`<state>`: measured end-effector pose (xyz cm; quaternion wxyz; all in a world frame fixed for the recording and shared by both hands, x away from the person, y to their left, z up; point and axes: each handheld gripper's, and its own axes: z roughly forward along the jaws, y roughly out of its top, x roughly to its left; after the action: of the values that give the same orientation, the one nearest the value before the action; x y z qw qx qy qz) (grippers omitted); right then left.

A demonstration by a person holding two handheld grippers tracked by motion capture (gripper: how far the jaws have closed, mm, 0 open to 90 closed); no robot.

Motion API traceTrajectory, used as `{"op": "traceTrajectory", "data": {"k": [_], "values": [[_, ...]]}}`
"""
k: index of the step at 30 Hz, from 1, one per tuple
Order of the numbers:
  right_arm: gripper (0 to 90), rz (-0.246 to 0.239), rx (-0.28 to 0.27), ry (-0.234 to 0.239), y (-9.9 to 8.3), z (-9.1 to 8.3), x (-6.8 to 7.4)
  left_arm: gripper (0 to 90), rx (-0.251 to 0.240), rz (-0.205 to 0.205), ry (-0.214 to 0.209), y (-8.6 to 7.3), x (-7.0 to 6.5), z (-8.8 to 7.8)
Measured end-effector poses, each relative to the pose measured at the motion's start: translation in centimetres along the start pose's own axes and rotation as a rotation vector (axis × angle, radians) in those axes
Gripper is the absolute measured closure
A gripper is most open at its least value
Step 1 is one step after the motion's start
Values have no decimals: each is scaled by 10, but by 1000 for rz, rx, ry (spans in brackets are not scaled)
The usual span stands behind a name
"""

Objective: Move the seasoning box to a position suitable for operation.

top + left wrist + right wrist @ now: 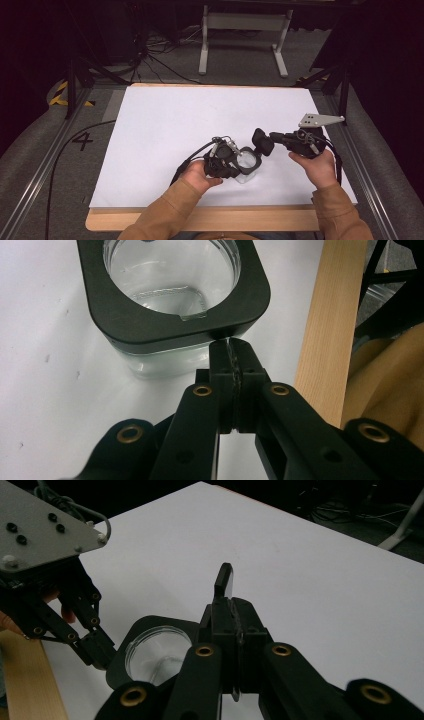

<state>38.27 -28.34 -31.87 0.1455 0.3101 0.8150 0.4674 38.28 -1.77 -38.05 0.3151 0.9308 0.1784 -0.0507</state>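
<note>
jar [248,167] sits near the table's [165,115] front edge, lid [262,142] already off. left gripper [239,162] pinches the jar's black collar; right gripper [267,141] clamps the lid just beside. setting it down seems left.

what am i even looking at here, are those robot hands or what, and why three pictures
No robot: a person in tan sleeves holds a handheld black claw tool in each hand. The high view looks down from above the person's side of the white-topped table. The other two pictures come from cameras riding on each tool, looking along its jaws.

On the table stands a clear glass jar with a square black collar, open on top. The left claw is shut at the jar's collar, seemingly pinching its edge. The right claw is shut on a flat black lid, held just above and beside the jar.
</note>
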Motion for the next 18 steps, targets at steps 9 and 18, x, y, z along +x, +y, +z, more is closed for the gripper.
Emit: {"op": "traceTrajectory", "data": {"k": [9,18], "values": [[892,-67,50,60,3,14,19,893,4,11,-4,0,0,0],[890,-122,130,111,1,34,37,890,20,2,-23,0,0,1]]}}
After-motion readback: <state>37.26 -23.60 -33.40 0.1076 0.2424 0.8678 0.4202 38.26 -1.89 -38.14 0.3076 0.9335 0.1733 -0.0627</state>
